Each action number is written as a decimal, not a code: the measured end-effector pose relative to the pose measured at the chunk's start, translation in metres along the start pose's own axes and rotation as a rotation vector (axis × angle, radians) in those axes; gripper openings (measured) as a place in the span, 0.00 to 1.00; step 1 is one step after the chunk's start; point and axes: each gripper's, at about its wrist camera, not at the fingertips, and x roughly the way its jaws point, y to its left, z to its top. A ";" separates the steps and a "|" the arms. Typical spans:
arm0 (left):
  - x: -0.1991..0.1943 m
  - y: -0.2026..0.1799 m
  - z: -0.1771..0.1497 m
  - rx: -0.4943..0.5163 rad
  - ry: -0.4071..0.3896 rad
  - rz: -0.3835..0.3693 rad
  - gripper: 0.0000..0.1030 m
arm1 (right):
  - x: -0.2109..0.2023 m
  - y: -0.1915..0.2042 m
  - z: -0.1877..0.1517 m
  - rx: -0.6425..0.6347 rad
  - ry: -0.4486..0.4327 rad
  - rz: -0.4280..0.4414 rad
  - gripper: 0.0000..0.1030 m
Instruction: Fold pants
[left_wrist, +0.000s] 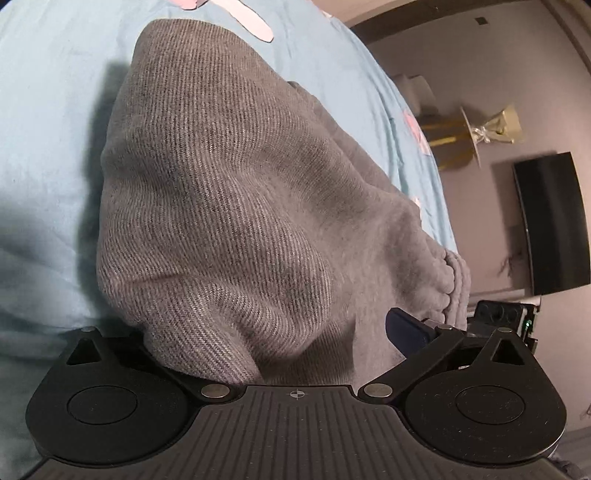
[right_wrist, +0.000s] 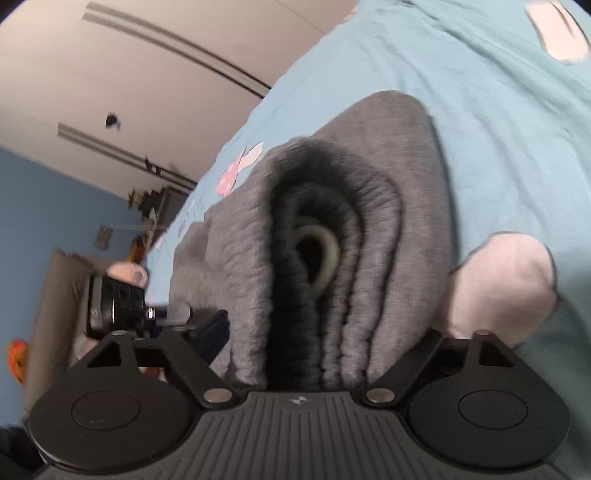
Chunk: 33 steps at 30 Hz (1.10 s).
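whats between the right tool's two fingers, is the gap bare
Not bare: the bunched waistband of the grey pants fills the gap inside the right tool, shown in the right wrist view. Whether it is gripped is hidden.

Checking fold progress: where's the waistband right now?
Right wrist view, centre: the pants' ribbed waistband sits bunched between the right gripper's jaws, on the blue bedsheet.

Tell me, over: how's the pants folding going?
Left hand-held gripper, right hand-held gripper: jaws wide, grip unclear. Grey pants bunched between them, on blue bedsheet. Nothing blocking.
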 end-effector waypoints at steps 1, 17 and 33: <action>-0.002 -0.002 -0.002 -0.002 -0.013 0.012 0.99 | 0.001 0.003 0.000 -0.002 -0.004 -0.013 0.85; -0.075 -0.093 0.024 0.309 -0.310 0.166 0.34 | -0.041 0.092 0.029 -0.077 -0.269 -0.063 0.54; -0.014 -0.044 0.113 0.158 -0.432 0.403 0.79 | 0.053 0.036 0.177 -0.071 -0.261 -0.417 0.81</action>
